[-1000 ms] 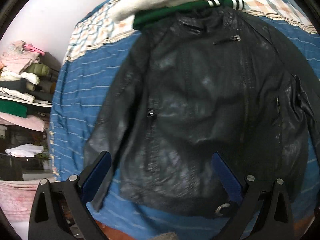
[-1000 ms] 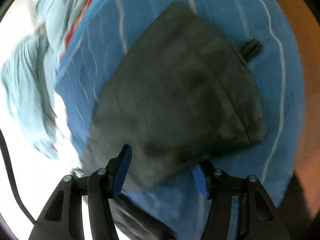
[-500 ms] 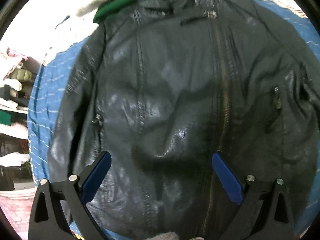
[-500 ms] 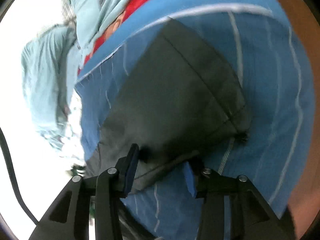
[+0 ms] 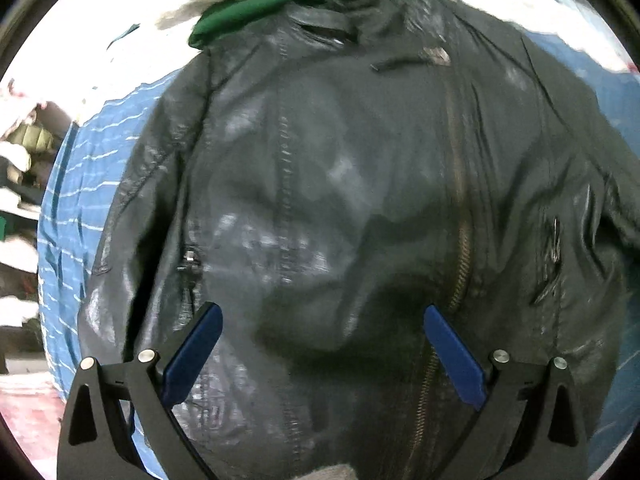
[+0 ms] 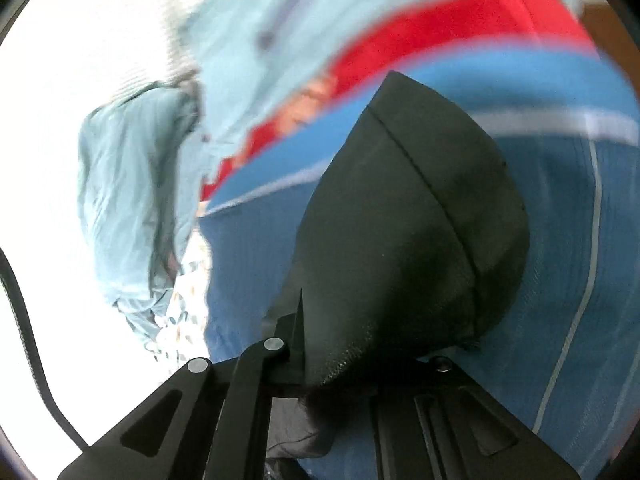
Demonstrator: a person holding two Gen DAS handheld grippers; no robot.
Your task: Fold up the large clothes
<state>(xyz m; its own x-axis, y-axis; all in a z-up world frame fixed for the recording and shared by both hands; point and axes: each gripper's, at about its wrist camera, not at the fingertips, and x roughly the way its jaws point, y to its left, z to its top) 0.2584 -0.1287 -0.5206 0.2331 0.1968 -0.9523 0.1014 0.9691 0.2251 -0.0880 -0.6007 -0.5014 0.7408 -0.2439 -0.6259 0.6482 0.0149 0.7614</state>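
the black leather jacket lies front-up and zipped across the blue striped bedspread, spread flat so its sides can be folded in, collar up by a green garment. the left gripper hangs over the lower front, jaws spread wide, nothing between them, apparently lining up a grab near the hem. over on the other side, the right gripper looks clamped on a dark fabric flap, probably a sleeve end, ready to carry it inward. tricky part: that cloth drapes over the fingers, so the pinch itself is hidden. pale blue clothing and something red smear with blur; hem cut off below.
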